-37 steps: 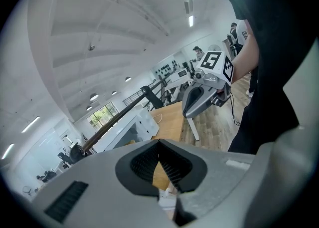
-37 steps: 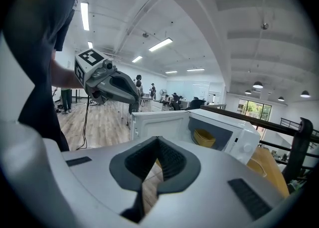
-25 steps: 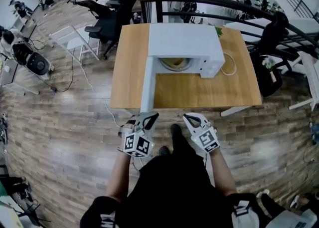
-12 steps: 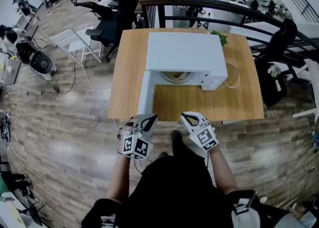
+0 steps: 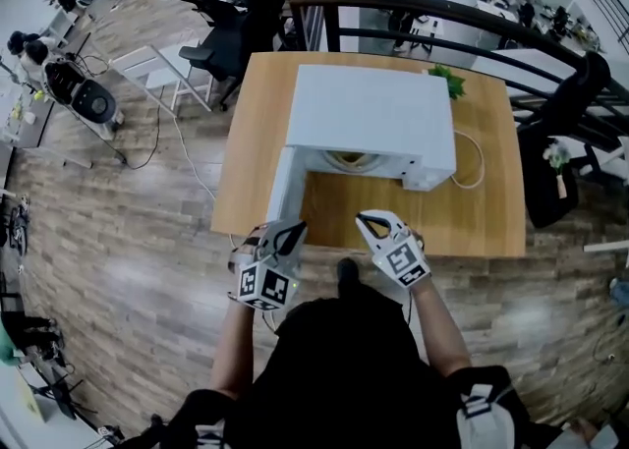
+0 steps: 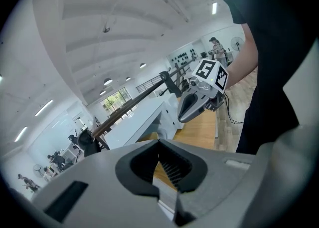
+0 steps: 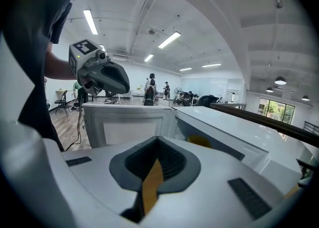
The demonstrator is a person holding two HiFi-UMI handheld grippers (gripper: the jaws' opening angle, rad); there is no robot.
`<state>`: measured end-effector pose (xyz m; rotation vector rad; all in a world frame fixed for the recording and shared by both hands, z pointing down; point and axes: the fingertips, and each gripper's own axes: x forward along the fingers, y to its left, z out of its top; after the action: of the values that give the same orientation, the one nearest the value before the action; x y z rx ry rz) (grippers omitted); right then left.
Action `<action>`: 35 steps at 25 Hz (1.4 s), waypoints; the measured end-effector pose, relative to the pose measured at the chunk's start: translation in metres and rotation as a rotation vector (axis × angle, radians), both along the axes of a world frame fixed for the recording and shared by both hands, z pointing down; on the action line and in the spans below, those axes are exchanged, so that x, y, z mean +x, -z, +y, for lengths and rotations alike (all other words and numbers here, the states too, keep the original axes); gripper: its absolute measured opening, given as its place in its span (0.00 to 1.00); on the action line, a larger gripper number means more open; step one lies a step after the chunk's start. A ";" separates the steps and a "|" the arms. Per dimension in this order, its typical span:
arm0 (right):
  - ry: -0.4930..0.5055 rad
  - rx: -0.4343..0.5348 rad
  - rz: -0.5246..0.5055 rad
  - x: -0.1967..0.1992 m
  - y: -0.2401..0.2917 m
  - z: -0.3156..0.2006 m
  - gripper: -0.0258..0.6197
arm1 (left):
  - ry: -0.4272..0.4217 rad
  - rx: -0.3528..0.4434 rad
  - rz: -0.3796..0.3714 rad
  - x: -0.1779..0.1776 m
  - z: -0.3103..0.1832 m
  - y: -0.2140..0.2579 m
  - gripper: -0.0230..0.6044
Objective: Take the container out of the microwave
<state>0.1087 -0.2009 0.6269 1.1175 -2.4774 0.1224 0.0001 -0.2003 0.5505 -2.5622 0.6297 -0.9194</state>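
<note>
Clearly the reach comes first: both of my tools hang at the near edge of the table [image 5: 482, 226], short of the microwave [image 5: 369, 103], whose door [image 5: 282, 187] stands swung out toward my left. My left gripper [image 5: 298, 228] sits just beside that door's free end, its jaws drawn together so that only a thin slit of wood shows through, with nothing in it. My right gripper [image 5: 363, 219] is the same, pressed together on nothing, and it points at the open cavity.

To do this well, I judge that I should spread the right jaws before they enter. I should also go in low and level under the cavity's top edge, and keep the left tool off the door so it does not swing.

The container [image 5: 351, 156] lies inside the cavity, with only its tan rim showing under the roof in the head view. In the right gripper view it is a yellow patch ahead and a little right of my jaws, well apart from them. I cannot make out its shape or any handle.
</note>
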 end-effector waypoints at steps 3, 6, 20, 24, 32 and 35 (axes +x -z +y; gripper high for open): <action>0.041 0.010 0.019 0.004 -0.005 -0.021 0.04 | 0.030 -0.002 -0.001 0.003 -0.012 0.000 0.04; 0.065 -0.007 0.038 0.011 -0.016 -0.038 0.04 | 0.058 -0.005 -0.001 0.007 -0.018 -0.001 0.04; 0.048 -0.055 0.104 0.012 -0.072 -0.118 0.04 | 0.136 -0.032 -0.001 -0.005 -0.033 -0.008 0.04; 0.017 -0.066 0.123 0.013 -0.085 -0.138 0.07 | 0.128 -0.039 -0.002 -0.008 -0.034 -0.010 0.04; -0.041 -0.096 0.169 0.012 -0.109 -0.166 0.13 | 0.128 -0.048 0.008 -0.017 -0.035 -0.010 0.04; -0.061 -0.113 0.177 0.012 -0.120 -0.178 0.14 | 0.127 -0.055 0.007 -0.021 -0.034 -0.012 0.04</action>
<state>0.1205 -0.3793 0.7468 1.1065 -2.2529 0.1714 -0.0213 -0.2339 0.5630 -2.5992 0.7876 -0.9824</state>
